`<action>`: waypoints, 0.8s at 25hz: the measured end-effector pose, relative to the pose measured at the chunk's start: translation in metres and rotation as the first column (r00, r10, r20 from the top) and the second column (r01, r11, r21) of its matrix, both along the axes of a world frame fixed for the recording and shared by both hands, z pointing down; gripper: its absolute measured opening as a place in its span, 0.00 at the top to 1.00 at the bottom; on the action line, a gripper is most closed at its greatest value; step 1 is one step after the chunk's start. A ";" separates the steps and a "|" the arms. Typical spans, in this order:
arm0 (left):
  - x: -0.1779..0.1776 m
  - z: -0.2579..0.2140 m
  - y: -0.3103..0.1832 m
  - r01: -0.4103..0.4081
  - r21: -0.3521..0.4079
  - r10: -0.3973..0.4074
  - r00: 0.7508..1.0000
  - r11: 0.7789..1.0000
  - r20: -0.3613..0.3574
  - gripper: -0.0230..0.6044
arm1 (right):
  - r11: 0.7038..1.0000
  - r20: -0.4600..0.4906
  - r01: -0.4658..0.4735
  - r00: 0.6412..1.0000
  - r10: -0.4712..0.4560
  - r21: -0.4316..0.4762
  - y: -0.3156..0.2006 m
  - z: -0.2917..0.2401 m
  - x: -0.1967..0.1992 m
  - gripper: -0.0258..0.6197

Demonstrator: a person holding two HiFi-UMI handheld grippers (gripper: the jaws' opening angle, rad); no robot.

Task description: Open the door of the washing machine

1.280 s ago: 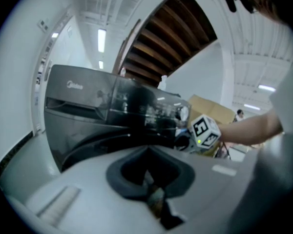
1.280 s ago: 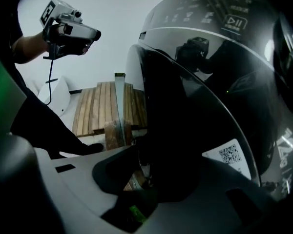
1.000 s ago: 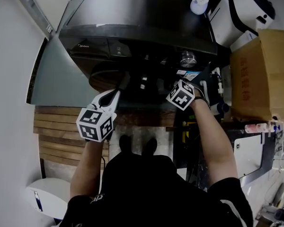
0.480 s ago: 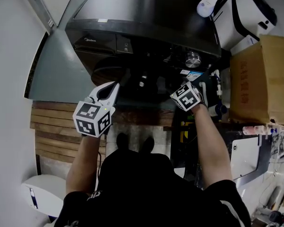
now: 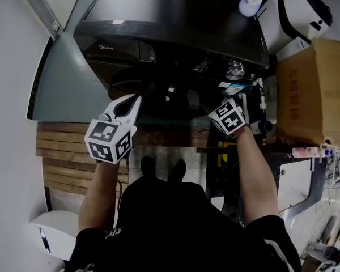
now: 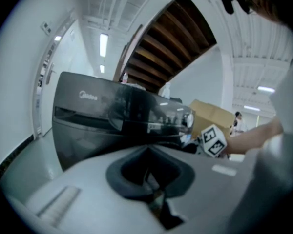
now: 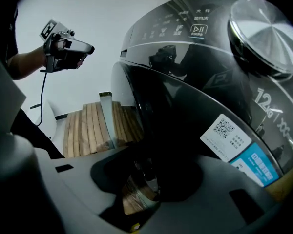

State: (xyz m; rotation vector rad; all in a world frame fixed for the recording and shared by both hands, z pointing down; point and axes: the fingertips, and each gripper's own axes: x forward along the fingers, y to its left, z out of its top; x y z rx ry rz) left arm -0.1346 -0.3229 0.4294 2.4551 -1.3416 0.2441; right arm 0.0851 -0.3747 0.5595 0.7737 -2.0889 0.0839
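Left gripper (image 6: pixel 154 196) is closed, empty; right gripper (image 7: pixel 144 184) has just been opening, the door (image 7: pixel 185 111) rim loose between its fingers. Dark glass hides one fingertip

Left gripper (image 5: pixel 135 101) is hanging in the air at the end of the outstretched left forearm (image 5: pixel 102 188), pointing slightly below level, jaws pressing together on nothing. Right gripper (image 7: pixel 142 182) is tilting steeply down from the right forearm (image 5: pixel 254 169). Its jaws have just been opening and are standing apart, straddling the washing machine door (image 7: pixel 185 130) edge.
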 end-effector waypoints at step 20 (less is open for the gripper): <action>-0.009 -0.003 0.014 -0.022 0.008 0.022 1.000 1.000 0.000 0.95 | 1.000 0.035 -0.015 0.999 0.014 0.016 0.030 -0.001 -0.004 0.74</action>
